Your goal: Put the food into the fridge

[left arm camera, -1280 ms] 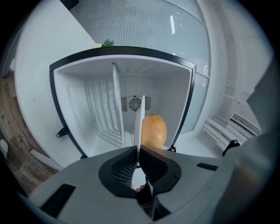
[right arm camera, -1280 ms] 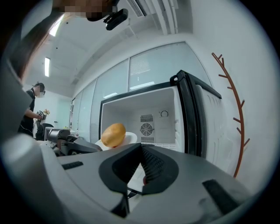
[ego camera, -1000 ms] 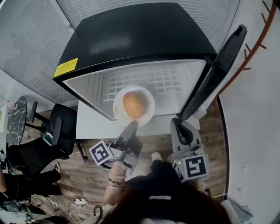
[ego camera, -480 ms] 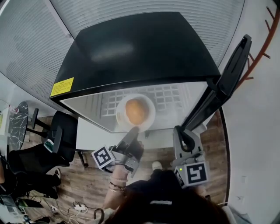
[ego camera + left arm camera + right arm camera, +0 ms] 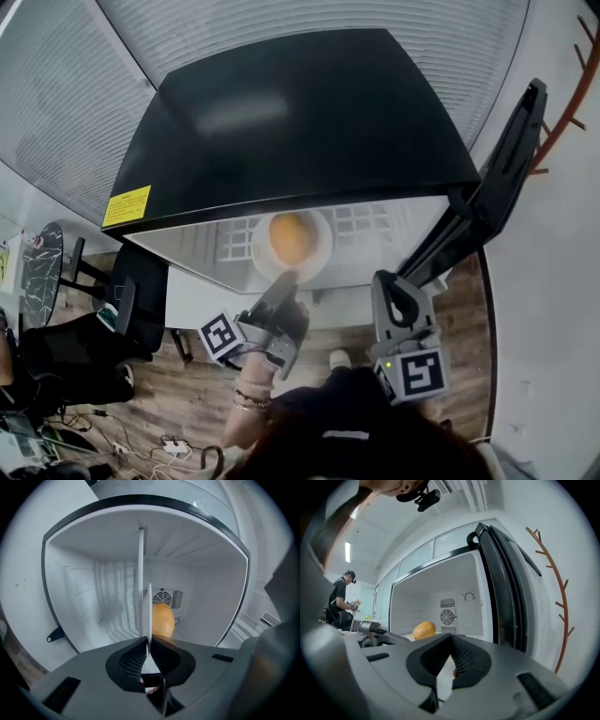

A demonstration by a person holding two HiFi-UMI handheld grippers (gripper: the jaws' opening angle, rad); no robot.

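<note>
Orange food [image 5: 291,237] on plate [image 5: 317,259], in open fridge [image 5: 281,112]

Glossy black fridge [image 5: 291,122] top, smooth white plastic interior; glazed white plate [image 5: 261,253]; matt wood-plank floor [image 5: 187,384].

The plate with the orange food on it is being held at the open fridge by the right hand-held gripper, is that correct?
Not quite: it is the left hand-held gripper whose jaws are shut on the plate, as the left gripper view shows. The orange food does lie on it, at the open fridge.
</note>
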